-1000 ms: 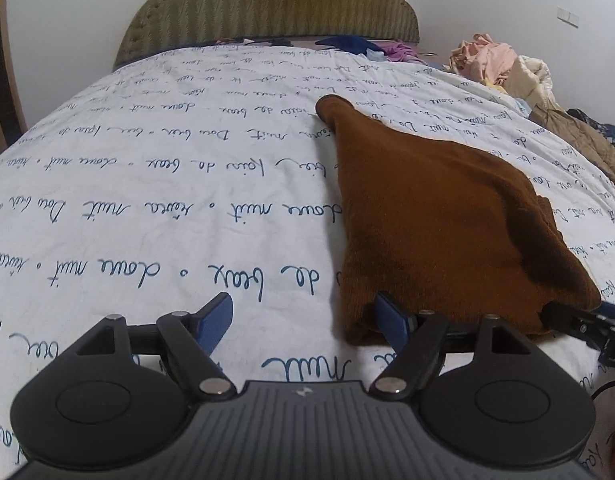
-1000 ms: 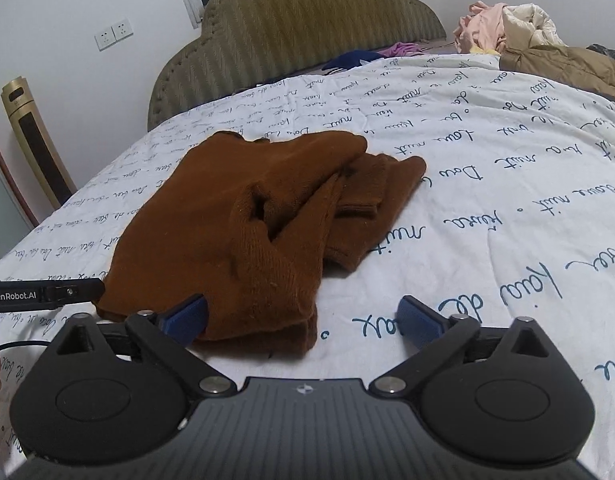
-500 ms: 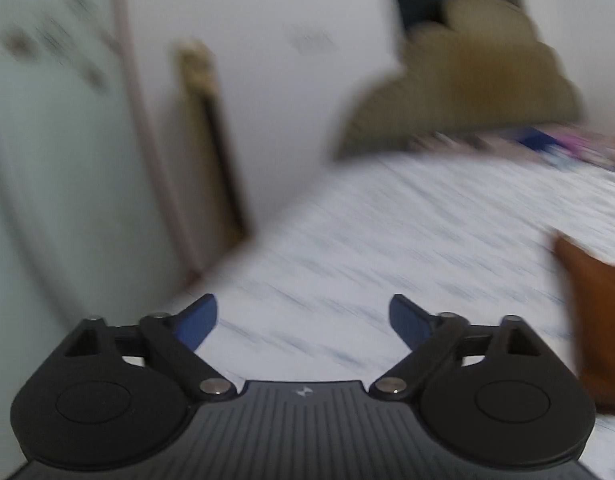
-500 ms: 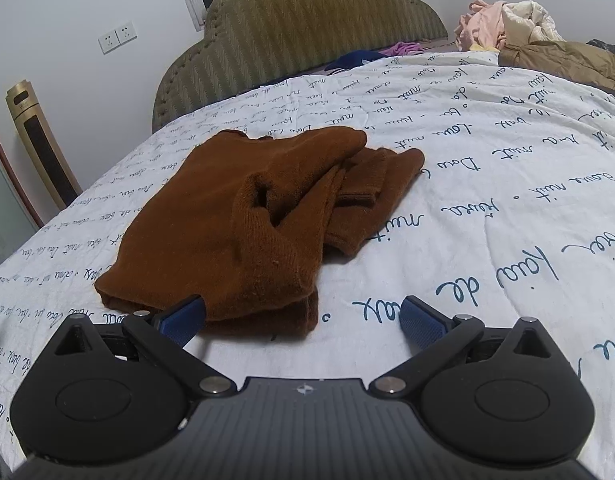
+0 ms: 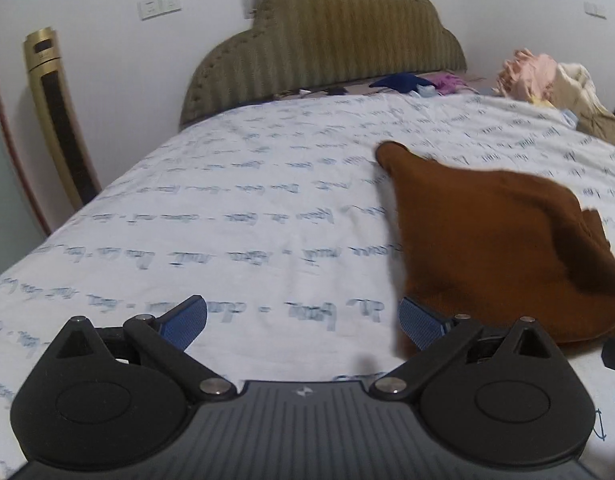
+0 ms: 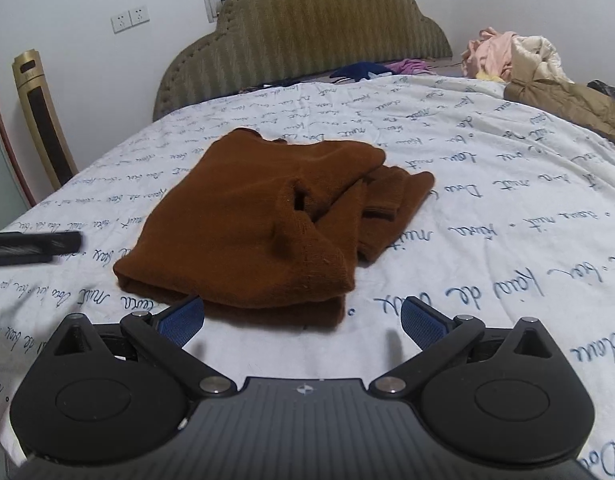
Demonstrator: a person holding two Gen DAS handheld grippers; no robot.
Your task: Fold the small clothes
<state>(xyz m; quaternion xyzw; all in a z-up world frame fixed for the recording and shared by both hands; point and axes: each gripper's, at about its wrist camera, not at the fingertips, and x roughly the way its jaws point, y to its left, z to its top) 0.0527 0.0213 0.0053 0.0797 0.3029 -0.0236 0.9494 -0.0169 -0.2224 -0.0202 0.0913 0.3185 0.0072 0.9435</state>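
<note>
Bed sheet (image 6: pixel 487 208) – brown garment (image 6: pixel 259 232) folded ahead; left gripper (image 5: pixel 303 322) fingers opening, empty – right gripper (image 6: pixel 303 320) apart.

Brown knit garment (image 6: pixel 243 232): small, soft, rust-coloured, folded into rough layered bundle. Lies flat on bed (image 6: pixel 487 208), near its middle. Top layer rumpled, with small gap at fold. Narrower part pokes out on right side, also lying flat. Near edge thick, doubled.
</note>
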